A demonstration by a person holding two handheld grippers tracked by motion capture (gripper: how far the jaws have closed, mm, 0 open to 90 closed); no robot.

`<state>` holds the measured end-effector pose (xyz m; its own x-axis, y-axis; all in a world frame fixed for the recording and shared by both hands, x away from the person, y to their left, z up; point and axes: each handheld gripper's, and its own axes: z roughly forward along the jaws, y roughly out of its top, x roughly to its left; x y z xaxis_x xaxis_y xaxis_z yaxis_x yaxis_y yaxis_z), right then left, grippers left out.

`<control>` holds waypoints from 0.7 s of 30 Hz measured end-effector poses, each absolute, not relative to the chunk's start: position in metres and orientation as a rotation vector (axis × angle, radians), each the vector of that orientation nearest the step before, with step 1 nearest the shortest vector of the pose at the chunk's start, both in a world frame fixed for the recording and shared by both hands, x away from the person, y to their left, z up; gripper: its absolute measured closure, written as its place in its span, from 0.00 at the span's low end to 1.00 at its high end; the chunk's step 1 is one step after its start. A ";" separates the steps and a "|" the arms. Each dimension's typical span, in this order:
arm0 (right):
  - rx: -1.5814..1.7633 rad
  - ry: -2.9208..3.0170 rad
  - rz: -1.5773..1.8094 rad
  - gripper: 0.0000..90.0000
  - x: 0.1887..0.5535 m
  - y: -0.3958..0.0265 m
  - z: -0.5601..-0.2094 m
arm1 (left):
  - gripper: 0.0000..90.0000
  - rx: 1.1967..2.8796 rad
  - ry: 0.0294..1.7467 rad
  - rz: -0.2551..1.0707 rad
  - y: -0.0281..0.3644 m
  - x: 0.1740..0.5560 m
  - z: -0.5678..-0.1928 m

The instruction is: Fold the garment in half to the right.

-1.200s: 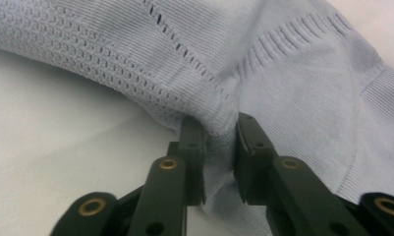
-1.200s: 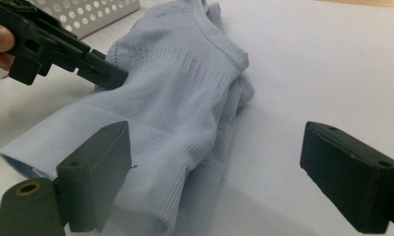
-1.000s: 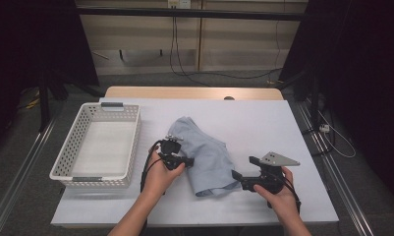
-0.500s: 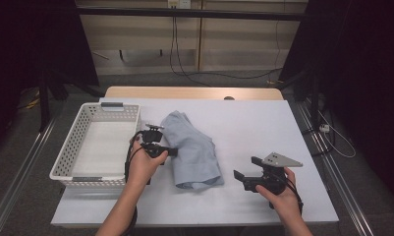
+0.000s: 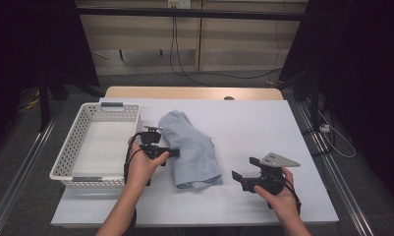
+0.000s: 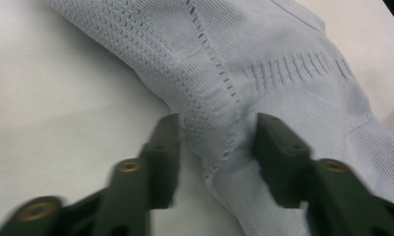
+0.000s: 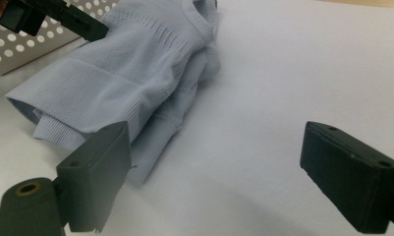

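The folded pale-blue garment [image 5: 190, 150] lies on the white table [image 5: 263, 128] just beside the white basket [image 5: 94, 142], with the left gripper [image 5: 174, 153] at its near-left edge; its jaws have just been opening and now stand apart around a ridge of cloth without pinching it. The right gripper [image 5: 243, 171] hovers well clear, jaws wide and empty. To finish the fold neatly, the left one should probably draw straight back without snagging the knit.

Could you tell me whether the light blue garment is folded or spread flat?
Folded: the garment lies as a narrow, layered bundle beside the basket.
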<state>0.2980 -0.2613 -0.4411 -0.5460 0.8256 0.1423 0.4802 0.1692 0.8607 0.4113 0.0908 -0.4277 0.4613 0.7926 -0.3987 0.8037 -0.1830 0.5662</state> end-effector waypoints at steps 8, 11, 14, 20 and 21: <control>1.234 2.102 1.342 0.13 0.302 -0.257 -0.441 | 0.36 1.971 1.320 0.006 0.093 0.405 -0.426; 1.232 2.105 1.344 0.13 0.304 -0.254 -0.441 | 0.33 1.966 1.317 -0.007 0.091 0.402 -0.426; 1.225 2.108 1.350 0.13 0.306 -0.252 -0.441 | 0.30 1.971 1.306 -0.003 0.090 0.399 -0.424; 1.224 2.116 1.351 0.13 0.307 -0.250 -0.442 | 0.28 1.969 1.304 -0.018 0.085 0.394 -0.424; 1.225 2.116 1.350 0.13 0.307 -0.249 -0.442 | 0.28 1.974 1.302 -0.023 0.085 0.393 -0.425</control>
